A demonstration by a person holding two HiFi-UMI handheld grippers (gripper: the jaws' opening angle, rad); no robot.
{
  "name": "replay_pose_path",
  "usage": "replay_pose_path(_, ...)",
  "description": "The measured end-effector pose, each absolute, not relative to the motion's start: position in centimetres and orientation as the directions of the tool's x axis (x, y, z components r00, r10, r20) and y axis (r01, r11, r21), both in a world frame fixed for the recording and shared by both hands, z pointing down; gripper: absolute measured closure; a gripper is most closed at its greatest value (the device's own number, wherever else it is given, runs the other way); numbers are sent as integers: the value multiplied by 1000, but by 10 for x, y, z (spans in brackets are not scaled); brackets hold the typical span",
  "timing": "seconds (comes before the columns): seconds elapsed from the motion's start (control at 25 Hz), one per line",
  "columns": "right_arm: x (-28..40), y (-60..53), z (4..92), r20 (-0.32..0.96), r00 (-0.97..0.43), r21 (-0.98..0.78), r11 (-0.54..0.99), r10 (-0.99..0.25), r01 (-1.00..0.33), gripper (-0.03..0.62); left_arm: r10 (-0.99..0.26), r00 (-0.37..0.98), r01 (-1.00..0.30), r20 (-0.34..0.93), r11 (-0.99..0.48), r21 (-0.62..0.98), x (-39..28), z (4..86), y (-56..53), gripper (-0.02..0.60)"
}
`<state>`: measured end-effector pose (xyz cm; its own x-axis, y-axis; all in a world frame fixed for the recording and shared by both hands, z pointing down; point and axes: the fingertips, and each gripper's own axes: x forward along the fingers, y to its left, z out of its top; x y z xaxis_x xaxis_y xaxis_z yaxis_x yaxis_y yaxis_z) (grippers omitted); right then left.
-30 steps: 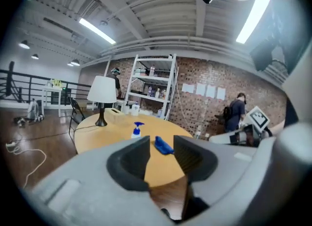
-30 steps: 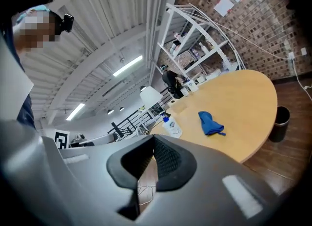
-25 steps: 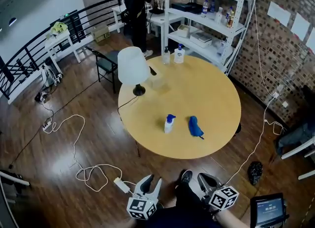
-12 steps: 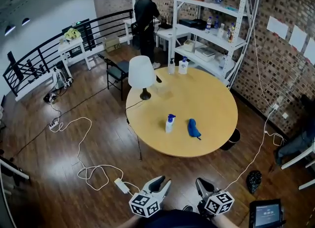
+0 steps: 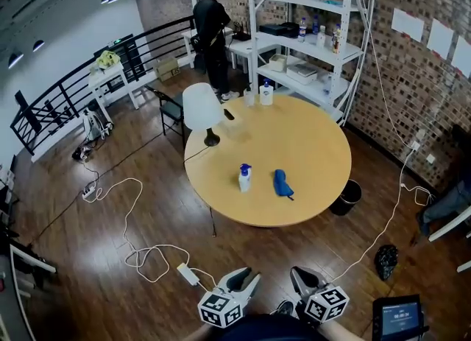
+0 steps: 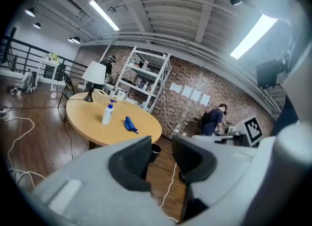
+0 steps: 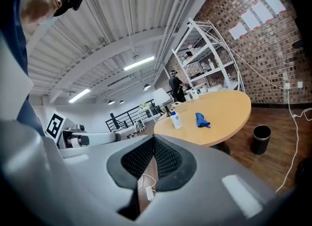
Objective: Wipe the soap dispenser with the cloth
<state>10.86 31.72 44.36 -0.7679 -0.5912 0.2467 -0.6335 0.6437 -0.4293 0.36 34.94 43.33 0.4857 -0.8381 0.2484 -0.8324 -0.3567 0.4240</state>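
Left gripper (image 5: 241, 280) narrowed to a slit, right gripper (image 5: 303, 279) pressed closed, both empty. Dispenser (image 5: 243, 178) stands upright, cloth (image 5: 281, 183) bunched just beside it, on the table (image 5: 313, 148), well apart from both. Dispenser likely light, slick, tippy: steady its body. Cloth looks soft, limp: pinch its bunched middle.

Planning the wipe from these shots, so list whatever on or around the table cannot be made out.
- soap dispenser: label print too small in every view.
- blue cloth: underside hidden against the table.
- shelf bottles: too small to identify, head view.
- screen: readout too small, head view.
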Motion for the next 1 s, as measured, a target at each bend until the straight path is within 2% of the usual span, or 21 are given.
replay_pose_path(0.48, 102, 333, 445, 270, -765, -370, 670, -585, -644, 585, -854, 460, -856, 243, -354, 377, -7, 437, 364, 449)
replay_pose_path(0.72, 96, 320, 432, 251, -738, -297, 676, -626, -675, 585, -855, 487, -849, 179, -415, 326, -14, 423, 350, 449)
replay_pose_path(0.84, 79, 302, 412, 225, -759, -264, 711, -611, -652, 585, -877, 460, -860, 138, -401, 317, -26, 401, 338, 449)
replay_pose_path(1.0, 100, 310, 427, 218, -750, -229, 714, -625, -662, 585, -881, 461, -859, 105, -414, 300, -9, 419, 341, 449)
